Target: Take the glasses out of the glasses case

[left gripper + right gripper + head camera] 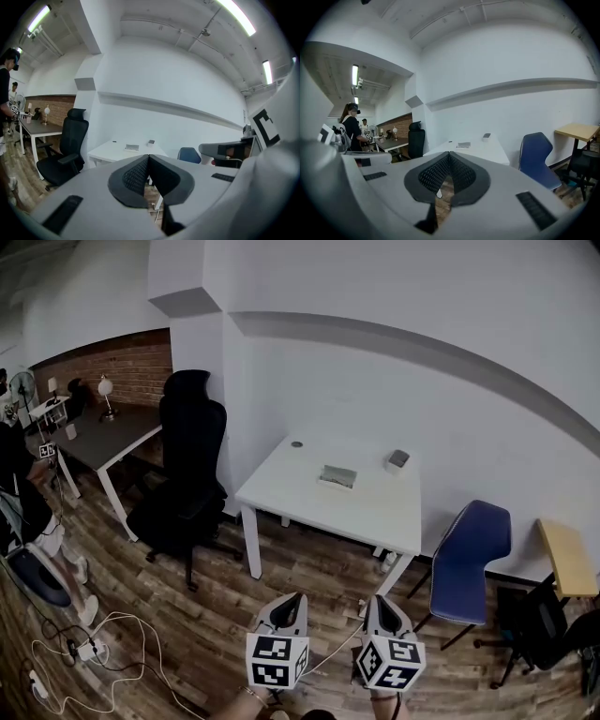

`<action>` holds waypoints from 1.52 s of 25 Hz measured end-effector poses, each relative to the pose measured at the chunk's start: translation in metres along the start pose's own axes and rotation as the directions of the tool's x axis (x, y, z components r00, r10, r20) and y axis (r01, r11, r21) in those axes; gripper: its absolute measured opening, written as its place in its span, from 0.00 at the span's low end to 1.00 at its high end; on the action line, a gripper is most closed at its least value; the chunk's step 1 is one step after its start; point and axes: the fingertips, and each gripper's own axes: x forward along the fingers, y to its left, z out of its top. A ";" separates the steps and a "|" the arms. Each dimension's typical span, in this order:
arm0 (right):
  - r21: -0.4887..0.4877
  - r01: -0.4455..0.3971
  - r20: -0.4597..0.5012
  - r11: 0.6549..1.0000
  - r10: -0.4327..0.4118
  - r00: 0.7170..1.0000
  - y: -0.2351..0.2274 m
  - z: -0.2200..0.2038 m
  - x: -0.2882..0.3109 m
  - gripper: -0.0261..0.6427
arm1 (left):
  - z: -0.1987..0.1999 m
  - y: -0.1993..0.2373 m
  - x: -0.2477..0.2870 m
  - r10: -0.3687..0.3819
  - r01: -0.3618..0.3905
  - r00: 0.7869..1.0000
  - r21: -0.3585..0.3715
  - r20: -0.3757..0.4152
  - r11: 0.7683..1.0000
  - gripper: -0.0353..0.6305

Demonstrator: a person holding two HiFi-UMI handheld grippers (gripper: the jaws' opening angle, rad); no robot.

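White bench (309, 498) against the wall, black office chair (187, 456) off its left edge, blue chair (473, 554) off its right, left claw (298, 597) and right claw (377, 600) clenched on nothing, well short of its front edge, glasses case (337, 475) near its back edge, small grey box (398, 459) by its back right corner.

Wooden floor (220, 610) reaches the white table (300, 491), flanked by black chair (187, 470) and blue chair (472, 554).
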 end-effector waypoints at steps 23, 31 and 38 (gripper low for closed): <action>0.052 -0.013 0.001 0.999 0.013 1.000 -0.046 0.044 0.157 0.09 | 0.040 0.054 0.157 0.033 -0.033 0.999 -0.004 -0.003 0.999 0.08; 0.045 -0.031 -0.003 0.999 0.031 1.000 -0.073 0.068 0.230 0.09 | 0.064 0.070 0.229 0.061 -0.061 0.998 -0.015 -0.001 0.998 0.08; 0.050 -0.055 -0.021 0.997 0.056 0.998 -0.090 0.074 0.286 0.09 | 0.073 0.083 0.279 0.095 -0.095 0.995 -0.018 -0.005 0.995 0.08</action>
